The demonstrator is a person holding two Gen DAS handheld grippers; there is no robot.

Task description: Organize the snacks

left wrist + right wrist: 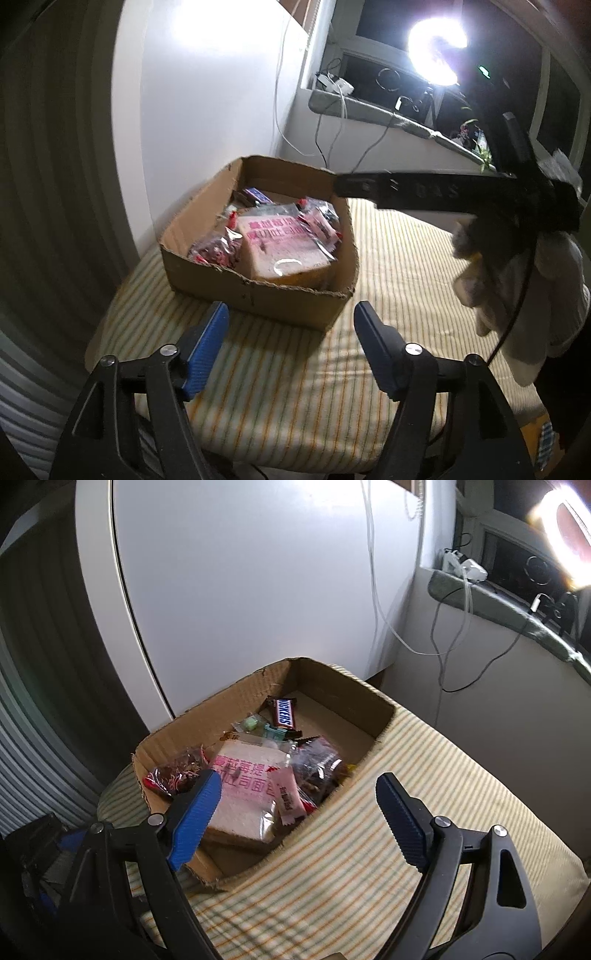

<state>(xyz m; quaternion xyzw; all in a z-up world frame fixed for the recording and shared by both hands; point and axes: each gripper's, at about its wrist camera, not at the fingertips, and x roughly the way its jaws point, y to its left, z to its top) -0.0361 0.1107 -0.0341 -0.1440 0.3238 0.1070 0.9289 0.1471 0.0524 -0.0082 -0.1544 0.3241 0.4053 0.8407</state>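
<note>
A torn cardboard box point(258, 295) stands on a striped cloth and holds several snacks. A bread packet point(284, 247) with pink print lies at the front, beside a dark red bag point(214, 251). My left gripper point(291, 308) is open and empty just in front of the box's near wall. In the right wrist view the box point(343, 694) also shows a Snickers bar point(284, 712), the bread packet point(243, 786), a pink sachet point(290, 797) and a clear bag of dark snacks point(317, 768). My right gripper point(299, 777) hangs open over the box's near rim, holding nothing.
The striped cloth point(443, 775) covers a small table whose edges fall away at the left and front. A white-gloved hand point(535, 295) holds the right gripper at the right. Behind are a white wall, a window sill point(369, 110) with cables and a bright lamp point(436, 48).
</note>
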